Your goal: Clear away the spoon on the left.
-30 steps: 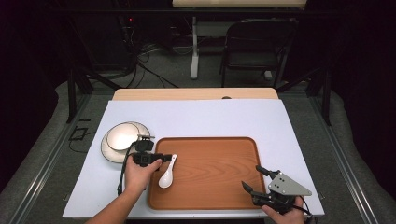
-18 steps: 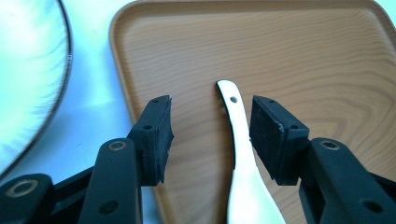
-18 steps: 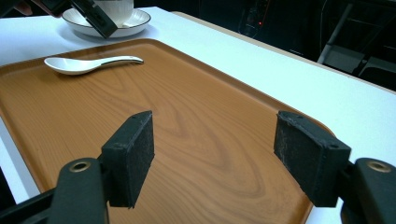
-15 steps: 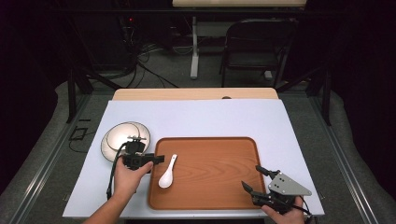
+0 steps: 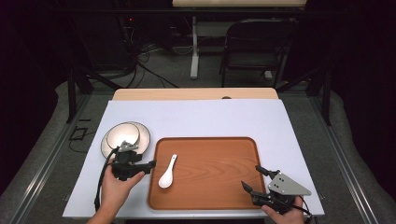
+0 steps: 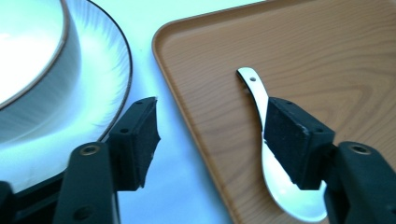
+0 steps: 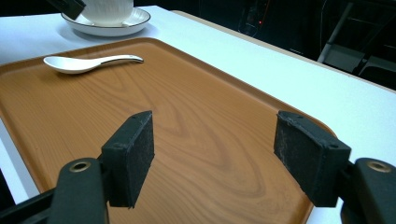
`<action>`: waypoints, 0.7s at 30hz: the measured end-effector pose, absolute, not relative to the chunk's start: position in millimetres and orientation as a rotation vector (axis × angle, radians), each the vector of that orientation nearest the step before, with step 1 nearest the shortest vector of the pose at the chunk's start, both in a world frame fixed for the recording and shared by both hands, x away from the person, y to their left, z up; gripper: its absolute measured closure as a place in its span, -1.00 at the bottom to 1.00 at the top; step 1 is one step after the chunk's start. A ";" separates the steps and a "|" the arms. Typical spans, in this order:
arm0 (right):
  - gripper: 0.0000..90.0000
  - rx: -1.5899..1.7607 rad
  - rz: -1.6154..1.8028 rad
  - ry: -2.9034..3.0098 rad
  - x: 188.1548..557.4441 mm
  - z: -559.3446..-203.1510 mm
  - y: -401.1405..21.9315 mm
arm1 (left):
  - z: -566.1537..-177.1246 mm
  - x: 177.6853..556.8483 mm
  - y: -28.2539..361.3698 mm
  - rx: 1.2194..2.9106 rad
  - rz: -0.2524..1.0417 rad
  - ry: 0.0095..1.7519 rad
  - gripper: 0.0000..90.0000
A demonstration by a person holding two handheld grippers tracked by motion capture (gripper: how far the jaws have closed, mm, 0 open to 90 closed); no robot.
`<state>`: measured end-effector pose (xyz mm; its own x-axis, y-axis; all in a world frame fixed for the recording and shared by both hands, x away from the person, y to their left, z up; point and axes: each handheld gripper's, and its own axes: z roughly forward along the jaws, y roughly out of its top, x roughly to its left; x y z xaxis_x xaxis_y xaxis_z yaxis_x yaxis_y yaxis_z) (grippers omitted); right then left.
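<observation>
**Ana:** Since a second ago the left gripper (image 5: pixel 140 166) has backed off the white spoon (image 5: pixel 167 172) toward the tray's left edge, and its jaws have just been opening, with nothing between them now. The right gripper (image 5: pixel 254 179) has kept its place.

**Ben:** And from the high view?

**Ana:** The spoon lies on the left part of the wooden tray (image 5: pixel 219 168), bowl end toward the person. The left gripper sits just left of the tray, near the bowl (image 5: pixel 122 135) on its plate (image 5: pixel 142 136). The right gripper rests at the tray's near right corner, jaws apart and empty.

**Ben:** Left gripper view?

**Ana:** Its pads (image 6: pixel 142 140) stand wide over the white table (image 6: pixel 187 186) and the tray rim (image 6: pixel 187 112). The spoon (image 6: pixel 261 135) lies on the tray, partly behind the right-hand pad; I cannot tell whether they touch. The plate (image 6: pixel 112 84) shows at the left.

**Ben:** Right gripper view?

**Ana:** Jaws spread over bare tray (image 7: pixel 201 140); spoon (image 7: pixel 84 63) well beyond them, bowl (image 7: pixel 107 11) farther off.
</observation>
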<state>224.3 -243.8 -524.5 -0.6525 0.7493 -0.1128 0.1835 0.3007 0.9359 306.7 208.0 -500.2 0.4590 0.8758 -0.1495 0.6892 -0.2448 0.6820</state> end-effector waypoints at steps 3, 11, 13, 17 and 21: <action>-0.36 0.824 1.351 2.028 224.4 -524.7 -243.3 | -502.1 298.6 213.1 2.022 0.413 1.268 -0.26; -0.36 0.825 1.345 2.034 224.5 -525.2 -241.6 | -510.8 283.3 217.4 2.000 0.497 1.201 -0.24; -0.37 0.824 1.342 2.035 224.8 -525.3 -241.7 | -513.4 279.1 217.5 2.007 0.520 1.187 -0.24; -0.36 0.827 1.341 2.036 224.8 -525.4 -241.5 | -518.5 275.4 219.7 1.996 0.530 1.200 -0.24; -0.37 0.826 1.340 2.034 224.8 -525.4 -241.9 | -523.0 271.6 223.2 1.980 0.547 1.198 -0.24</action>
